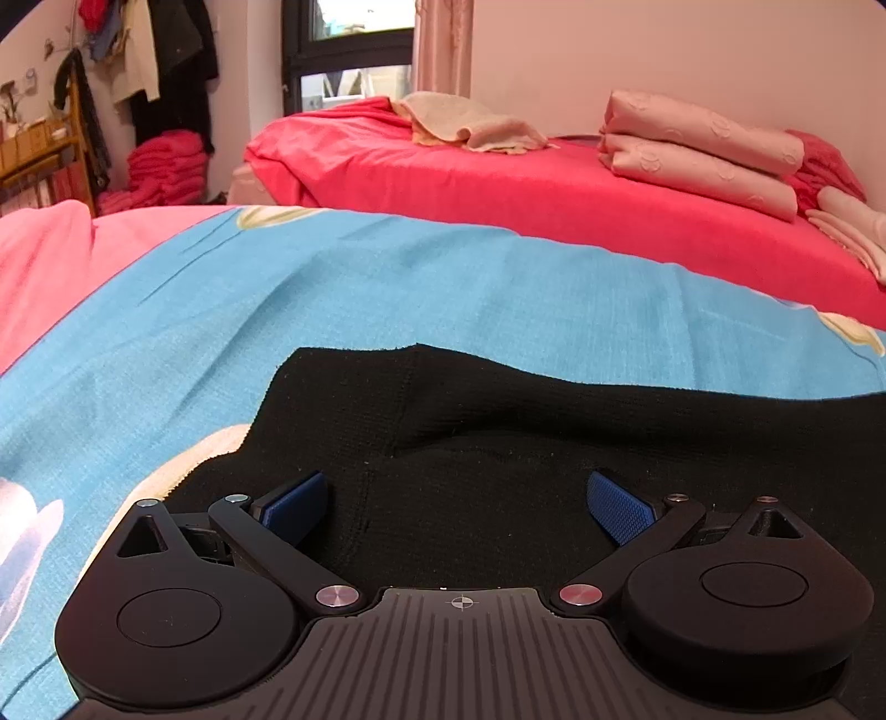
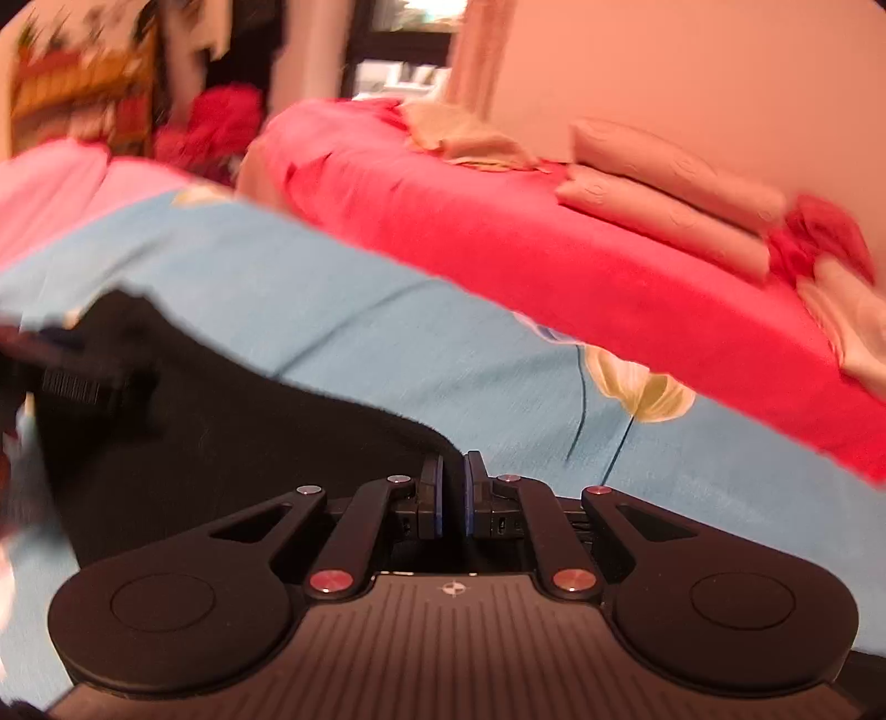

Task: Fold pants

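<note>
Blue flowered bedsheet (image 1: 387, 288) carries the black knit pants (image 1: 498, 443). Left tongs (image 1: 459, 507) gape over them; right tongs (image 2: 454, 493) pinch their edge (lift both corners evenly).

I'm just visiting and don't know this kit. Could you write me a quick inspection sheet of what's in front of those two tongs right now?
Surface: blue flowered bedsheet, creased, with pink fabric at its left edge.
Job's things: black pants lying spread on the sheet, not yet neatly folded.
Clutter: folded pink bedding and a beige towel on the red bed behind.
Grippers: left tongs open, pads over the pants; right tongs shut at the pants' edge; whether fabric is pinched is unclear.
Cables: nothing seen.
Surroundings: hanging clothes, a window, a pink curtain and a plain wall.
</note>
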A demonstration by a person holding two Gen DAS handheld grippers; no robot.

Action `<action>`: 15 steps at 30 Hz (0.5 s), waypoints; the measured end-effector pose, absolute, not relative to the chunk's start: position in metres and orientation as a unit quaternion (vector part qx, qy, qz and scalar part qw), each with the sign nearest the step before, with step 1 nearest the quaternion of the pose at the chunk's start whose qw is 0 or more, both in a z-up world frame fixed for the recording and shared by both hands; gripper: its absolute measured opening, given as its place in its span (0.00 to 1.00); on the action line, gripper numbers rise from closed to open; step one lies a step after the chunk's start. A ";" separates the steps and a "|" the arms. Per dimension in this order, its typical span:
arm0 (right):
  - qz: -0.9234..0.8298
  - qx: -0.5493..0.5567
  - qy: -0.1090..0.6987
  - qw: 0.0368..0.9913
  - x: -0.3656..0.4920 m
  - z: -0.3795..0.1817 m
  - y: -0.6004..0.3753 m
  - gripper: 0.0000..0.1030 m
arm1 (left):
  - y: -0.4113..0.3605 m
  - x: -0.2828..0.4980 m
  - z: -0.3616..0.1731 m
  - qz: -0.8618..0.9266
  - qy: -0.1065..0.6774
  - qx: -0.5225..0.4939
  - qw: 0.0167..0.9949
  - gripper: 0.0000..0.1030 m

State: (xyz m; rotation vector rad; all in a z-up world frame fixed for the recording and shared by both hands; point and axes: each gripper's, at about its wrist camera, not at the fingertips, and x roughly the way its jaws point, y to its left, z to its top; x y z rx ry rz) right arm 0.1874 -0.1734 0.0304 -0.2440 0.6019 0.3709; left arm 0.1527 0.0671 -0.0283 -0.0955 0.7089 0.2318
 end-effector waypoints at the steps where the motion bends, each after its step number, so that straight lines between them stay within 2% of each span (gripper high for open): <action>1: 0.177 -0.110 0.317 0.925 0.196 0.022 -0.174 0.11 | 0.066 0.153 -0.028 0.114 0.347 -0.044 0.930 1.00; 3: 0.174 -0.125 0.349 0.912 0.204 0.004 -0.173 0.14 | 0.065 0.153 -0.029 0.115 0.347 -0.040 0.930 1.00; 4: 0.175 -0.118 0.333 0.919 0.197 0.009 -0.178 0.27 | 0.065 0.153 -0.029 0.114 0.347 -0.040 0.930 1.00; 5: 0.172 -0.101 0.326 0.924 0.191 0.017 -0.185 0.49 | 0.065 0.153 -0.029 0.114 0.347 -0.040 0.930 1.00; 7: 0.167 -0.060 0.308 0.935 0.177 0.031 -0.210 0.69 | 0.065 0.153 -0.029 0.115 0.347 -0.040 0.930 1.00; 11: 0.166 0.033 0.334 0.927 0.160 0.026 -0.285 0.70 | 0.064 0.153 -0.029 0.116 0.347 -0.037 0.930 1.00; 13: 0.123 0.064 0.347 0.928 0.158 0.008 -0.335 0.66 | 0.064 0.153 -0.029 0.116 0.347 -0.036 0.930 1.00; 14: 0.095 0.076 0.345 0.931 0.160 -0.001 -0.360 0.27 | 0.064 0.153 -0.029 0.117 0.347 -0.035 0.930 1.00; 15: 0.086 0.109 0.339 0.931 0.160 -0.002 -0.388 0.01 | 0.062 0.153 -0.029 0.118 0.347 -0.034 0.930 1.00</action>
